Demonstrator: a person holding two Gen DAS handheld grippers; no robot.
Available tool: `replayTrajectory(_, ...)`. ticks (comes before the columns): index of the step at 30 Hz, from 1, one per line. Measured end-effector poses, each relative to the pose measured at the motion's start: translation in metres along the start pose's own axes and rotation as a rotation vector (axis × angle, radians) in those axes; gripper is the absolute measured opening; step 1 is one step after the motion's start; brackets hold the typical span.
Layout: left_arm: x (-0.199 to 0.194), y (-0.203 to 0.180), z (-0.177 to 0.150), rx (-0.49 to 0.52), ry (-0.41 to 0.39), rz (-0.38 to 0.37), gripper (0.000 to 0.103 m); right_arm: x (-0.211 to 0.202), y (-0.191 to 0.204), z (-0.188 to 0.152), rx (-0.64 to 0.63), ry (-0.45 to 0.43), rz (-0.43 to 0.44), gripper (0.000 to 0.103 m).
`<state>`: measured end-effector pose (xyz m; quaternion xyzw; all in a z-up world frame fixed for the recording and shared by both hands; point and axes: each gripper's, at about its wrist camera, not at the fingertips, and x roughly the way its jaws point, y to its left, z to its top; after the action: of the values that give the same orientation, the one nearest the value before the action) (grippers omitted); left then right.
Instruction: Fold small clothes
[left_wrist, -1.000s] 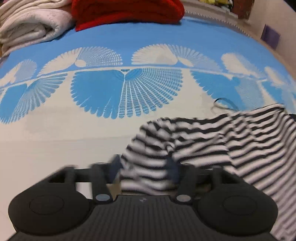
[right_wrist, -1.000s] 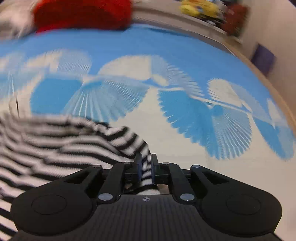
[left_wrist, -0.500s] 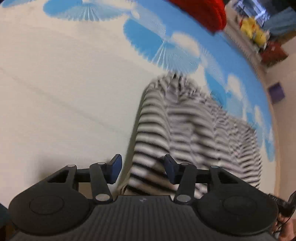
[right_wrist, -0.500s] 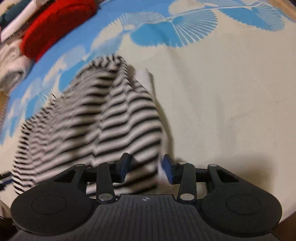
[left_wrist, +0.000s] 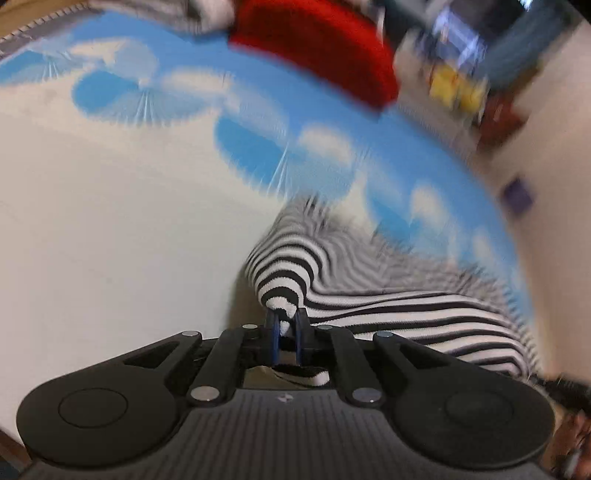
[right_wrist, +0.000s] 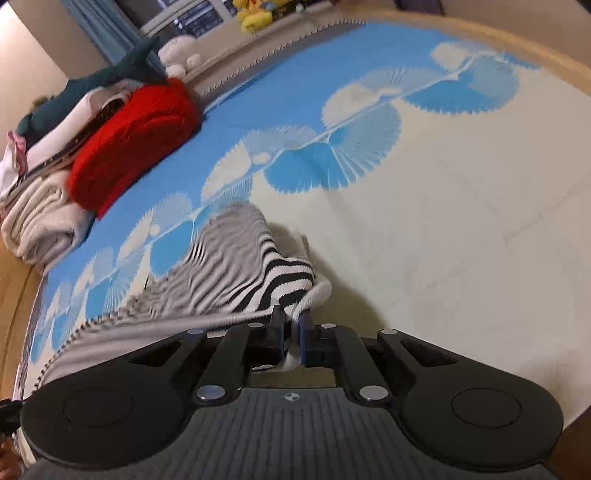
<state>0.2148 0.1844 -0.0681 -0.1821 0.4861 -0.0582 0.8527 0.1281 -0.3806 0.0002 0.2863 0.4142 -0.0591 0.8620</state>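
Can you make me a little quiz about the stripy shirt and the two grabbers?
1. True or false: the left gripper has a bit of the striped garment pinched between its fingers.
2. What is the right gripper clamping on? A) the red blanket B) the striped garment's edge C) nothing
3. Fill in: the garment lies on a bedspread printed with blue and white ____ shapes.

Key: 1 true; 2 B; 3 fan.

bed (right_wrist: 461, 229), blue-and-cream cover | on it: striped garment (right_wrist: 236, 273), red blanket (right_wrist: 133, 147), cream blanket (right_wrist: 44, 218)
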Motion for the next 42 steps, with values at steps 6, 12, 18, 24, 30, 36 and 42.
replayTrajectory(6, 0.039, 0.007, -0.022, 0.017, 0.249, 0.152, 0.005, 0.053, -0.004, -0.03, -0.111, 0.324, -0.23, 0.009)
replayTrajectory(12, -0.006, -0.004, -0.005, 0.033, -0.022, 0.062, 0.01, 0.006, 0.012, -0.014, -0.203, 0.041, -0.271, 0.023)
replayTrajectory(18, 0.056, -0.034, -0.026, 0.217, 0.298, 0.142, 0.014, 0.017, 0.041, -0.027, -0.418, 0.102, -0.05, 0.022)
replayTrajectory(24, 0.05, -0.038, -0.013, 0.157, 0.233, 0.191, 0.039, 0.064, 0.038, -0.037, -0.502, 0.33, -0.233, 0.023)
replayTrajectory(30, 0.039, -0.065, 0.016, 0.159, -0.02, 0.148, 0.039, 0.044, 0.057, -0.004, -0.476, 0.031, -0.177, 0.027)
replayTrajectory(36, 0.073, -0.08, 0.046, 0.217, -0.108, 0.205, 0.042, 0.067, 0.08, 0.02, -0.509, -0.12, -0.228, 0.047)
replayTrajectory(42, 0.118, -0.08, 0.06, 0.277, -0.058, 0.245, 0.043, 0.115, 0.096, 0.038, -0.5, -0.095, -0.228, 0.05)
